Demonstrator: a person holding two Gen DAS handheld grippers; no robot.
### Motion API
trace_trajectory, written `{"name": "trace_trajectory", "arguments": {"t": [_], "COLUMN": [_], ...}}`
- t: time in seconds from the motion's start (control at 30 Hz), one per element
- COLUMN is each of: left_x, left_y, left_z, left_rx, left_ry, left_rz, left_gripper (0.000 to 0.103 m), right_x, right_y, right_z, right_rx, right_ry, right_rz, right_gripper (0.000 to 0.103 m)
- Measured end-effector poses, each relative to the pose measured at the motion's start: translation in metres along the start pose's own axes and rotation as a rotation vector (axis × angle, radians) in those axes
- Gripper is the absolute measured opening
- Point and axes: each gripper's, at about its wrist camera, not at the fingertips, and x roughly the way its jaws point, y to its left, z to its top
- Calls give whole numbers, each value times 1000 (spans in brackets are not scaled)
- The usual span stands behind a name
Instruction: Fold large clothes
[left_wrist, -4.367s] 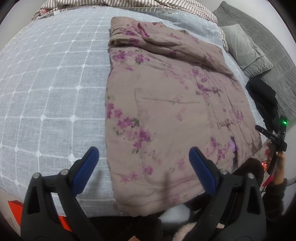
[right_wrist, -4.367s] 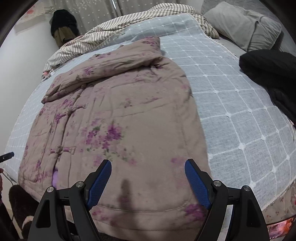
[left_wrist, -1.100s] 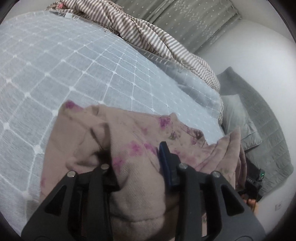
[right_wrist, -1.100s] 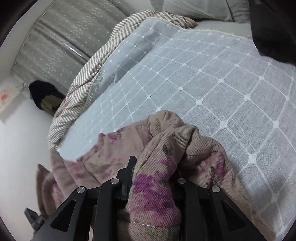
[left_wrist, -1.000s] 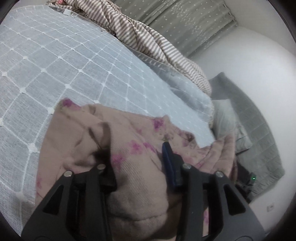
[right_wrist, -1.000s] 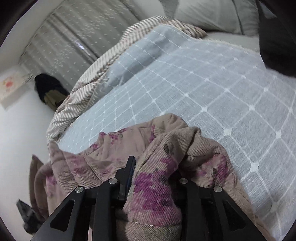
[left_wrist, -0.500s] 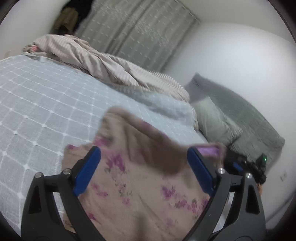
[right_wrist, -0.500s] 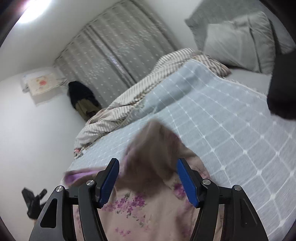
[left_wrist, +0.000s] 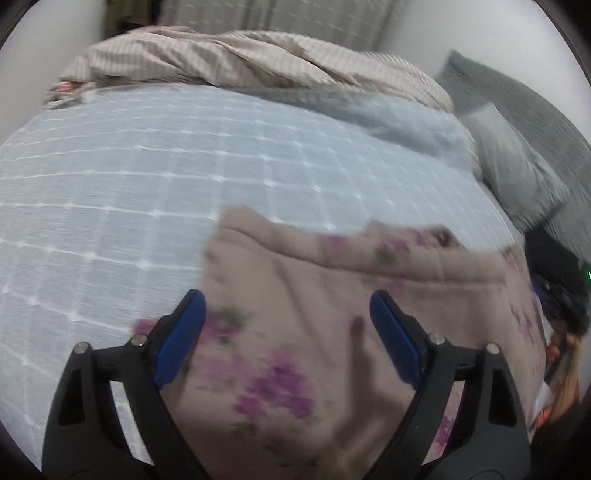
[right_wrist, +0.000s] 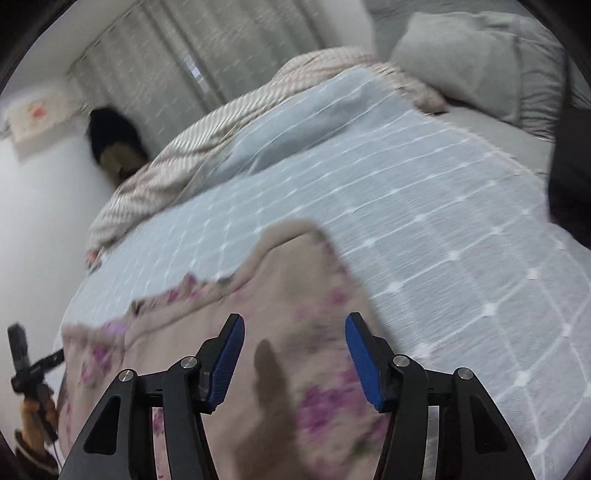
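A padded pinkish-brown jacket with purple flowers (left_wrist: 332, 302) lies folded over on itself on the pale blue grid bedspread (left_wrist: 129, 177). It also shows in the right wrist view (right_wrist: 295, 295). My left gripper (left_wrist: 288, 332) is open and empty, above the jacket's near left part. My right gripper (right_wrist: 293, 354) is open and empty, above the jacket's near right part. Both views are blurred by motion.
A striped duvet (left_wrist: 240, 59) is bunched at the far side of the bed. Grey pillows (right_wrist: 480, 59) lie at the head end. A dark garment (right_wrist: 572, 177) lies at the right. A person's hand with a black device (right_wrist: 29, 376) is at the far left.
Both grippers have let go of the jacket's hem and opened. The folded-over half has dropped flat onto the rest. Both grippers have drawn back and tilted down.
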Motion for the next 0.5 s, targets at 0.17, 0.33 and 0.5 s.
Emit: {"name": "trace_trajectory", "arguments": {"t": [0.17,0.33,0.5], "left_x": [-5,5,-25], "left_y": [41,55,31], "left_z": [-25,-56,-57], "left_rx": [-138,-329,-251], "left_ry": [28,50,-75], "left_rz": [-41,-112,-88], "left_gripper": [91,75,21], "right_x": [-28,-4,-27], "right_y": [-18,-8,31], "right_z": [-1,-19,-19], "right_rx": [24,-21,-156], "right_ry": [-29,91,-35], "right_rz": [-45,-1,-68], "right_gripper": [67,29,17]}}
